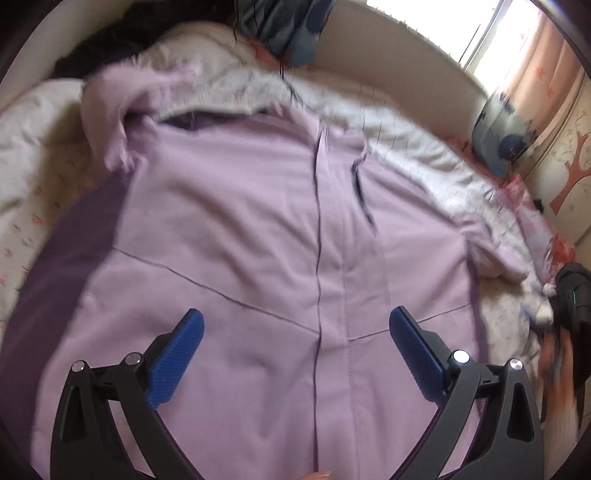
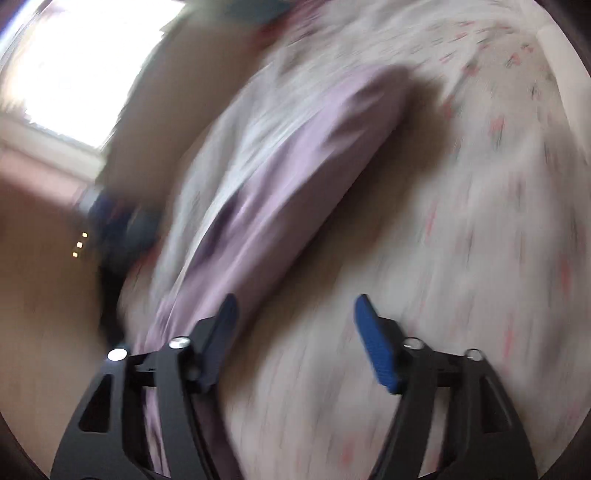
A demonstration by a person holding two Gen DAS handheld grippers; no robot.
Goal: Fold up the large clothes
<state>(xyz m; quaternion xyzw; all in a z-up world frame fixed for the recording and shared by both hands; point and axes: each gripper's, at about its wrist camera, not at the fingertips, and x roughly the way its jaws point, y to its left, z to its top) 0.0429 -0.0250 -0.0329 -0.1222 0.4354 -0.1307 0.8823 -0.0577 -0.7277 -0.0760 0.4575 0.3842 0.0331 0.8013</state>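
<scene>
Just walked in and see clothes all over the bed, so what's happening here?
A person with a gripper in each hand is folding a lilac coat spread on the bed. The left gripper hovers open over its middle; the right gripper is open beside a sleeve. Neither holds fabric.

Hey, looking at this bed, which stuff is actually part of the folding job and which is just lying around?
Part of the job:
- lilac coat, spread flat on the bed
- left claw, open above it
- right claw, open beside the coat's edge

Just lying about:
- floral bedsheet
- white quilt
- blue patterned pillow
- dark clothing at the far corner
</scene>
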